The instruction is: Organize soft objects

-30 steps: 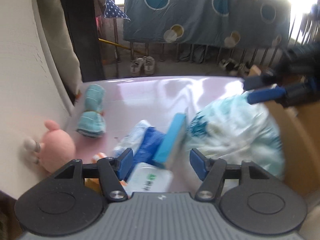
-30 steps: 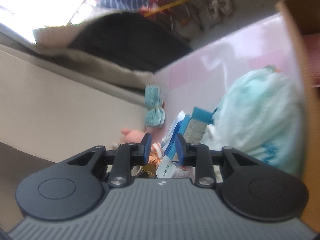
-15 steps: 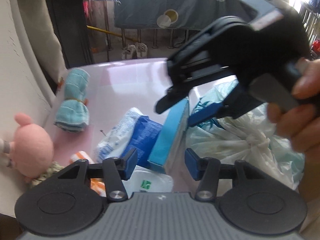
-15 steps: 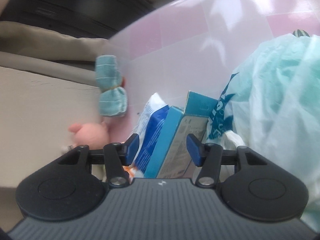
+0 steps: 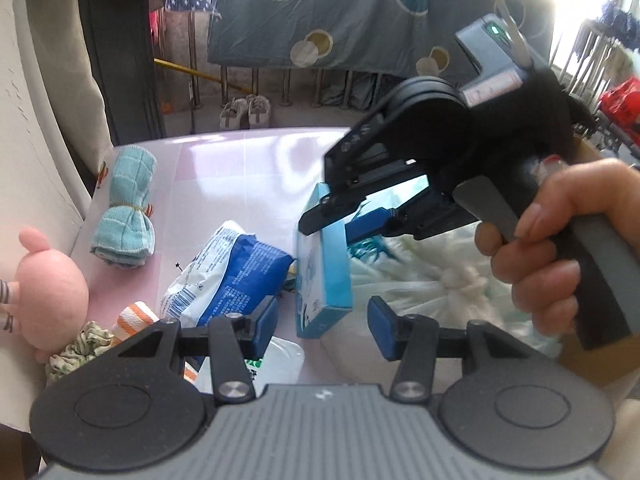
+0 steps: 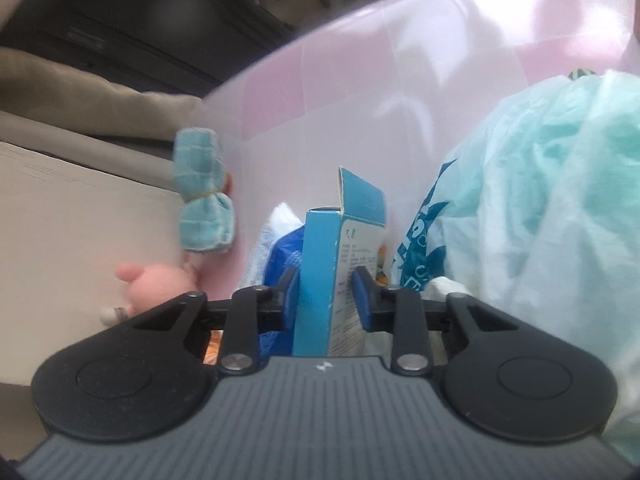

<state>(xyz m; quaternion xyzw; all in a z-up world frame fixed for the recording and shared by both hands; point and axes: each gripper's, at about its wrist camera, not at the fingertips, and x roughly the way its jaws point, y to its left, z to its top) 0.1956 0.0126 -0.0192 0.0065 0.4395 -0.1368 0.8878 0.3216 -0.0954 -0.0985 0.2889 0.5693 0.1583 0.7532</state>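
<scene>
Right gripper (image 6: 325,295) clamped across the upright light-blue cardboard box (image 6: 334,264); left gripper (image 5: 322,328) waits slack just in front of it.

The box stands on its narrow edge on the glossy pink tabletop (image 5: 240,168), wedged between the blue-and-white plastic pack (image 5: 236,276) on one side and the pale green knotted plastic bag (image 6: 540,200) on the other, its long axis running away from both cameras. The right gripper's jaws have just been closing and now press its two broad faces, reaching down onto it at a slant from the bag side, held in the person's hand (image 5: 560,248). The left gripper hangs low and angled downward, fingers apart with nothing between them, the box's near end just beyond its fingertips. The right hand is plainly the one in charge, so lifting it straight up out of the gap looks like the next move.
</scene>
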